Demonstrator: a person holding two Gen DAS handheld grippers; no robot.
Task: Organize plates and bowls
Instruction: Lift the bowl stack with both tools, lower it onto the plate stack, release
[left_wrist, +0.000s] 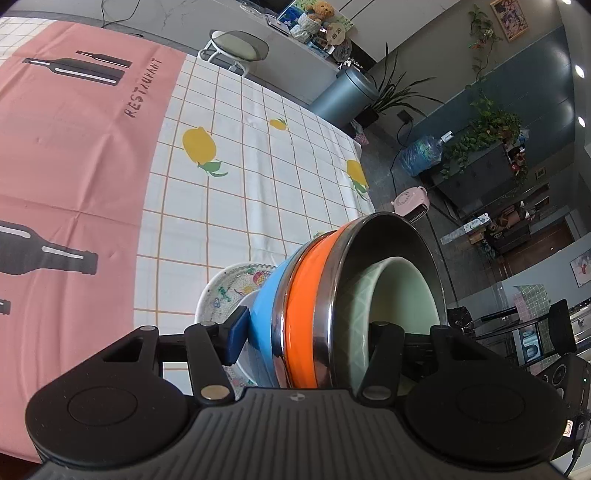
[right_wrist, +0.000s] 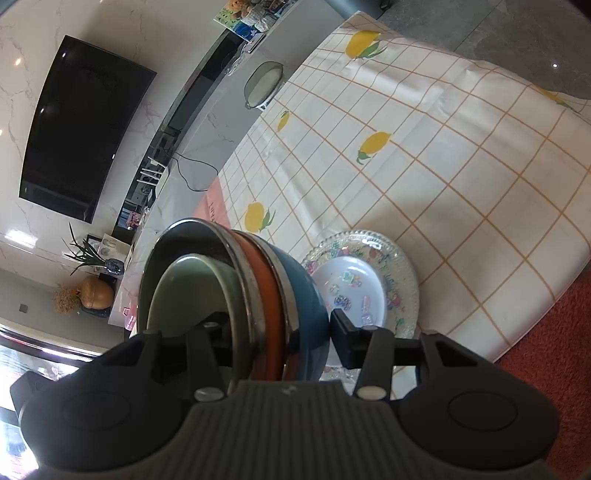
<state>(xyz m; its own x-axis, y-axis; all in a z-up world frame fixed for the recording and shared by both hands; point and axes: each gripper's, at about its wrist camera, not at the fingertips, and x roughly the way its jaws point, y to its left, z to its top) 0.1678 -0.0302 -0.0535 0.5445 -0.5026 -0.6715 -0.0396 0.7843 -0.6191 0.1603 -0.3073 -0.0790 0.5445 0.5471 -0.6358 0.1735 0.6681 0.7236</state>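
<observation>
A nested stack of bowls is held between both grippers: a blue bowl (left_wrist: 264, 306) outermost, an orange bowl (left_wrist: 304, 314), a steel bowl (left_wrist: 391, 236) and a pale green bowl (left_wrist: 399, 291) inside. My left gripper (left_wrist: 308, 332) is shut on one side of the stack. My right gripper (right_wrist: 280, 328) is shut on the other side (right_wrist: 306, 295). Just under the stack lie a patterned glass plate (right_wrist: 402, 266) and a white plate (right_wrist: 351, 284) on it, on the table.
The table has a lemon-print checked cloth (left_wrist: 258, 155) and a pink restaurant mat (left_wrist: 81, 140). The table edge (left_wrist: 364, 173) is close to the stack. A stool (left_wrist: 236, 46) stands beyond the table. Red carpet (right_wrist: 554, 350) lies below.
</observation>
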